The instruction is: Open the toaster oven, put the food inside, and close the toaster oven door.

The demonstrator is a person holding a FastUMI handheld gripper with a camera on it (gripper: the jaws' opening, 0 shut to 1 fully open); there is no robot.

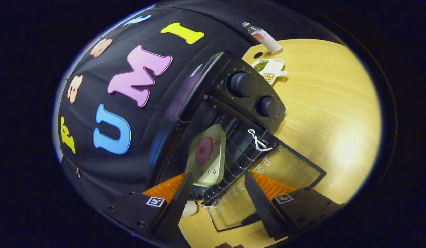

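Wood table (323, 103), toaster oven (233, 103) door open w/ food plate (206, 155) inside, hand-held gripper (218, 182) fingers apart, labels unreadable

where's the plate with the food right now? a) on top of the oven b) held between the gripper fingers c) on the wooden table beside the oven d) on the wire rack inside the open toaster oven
d: the plate lies on the wire rack inside the toaster oven, its door dropped open, and the gripper is open with the plate just ahead of its fingers.
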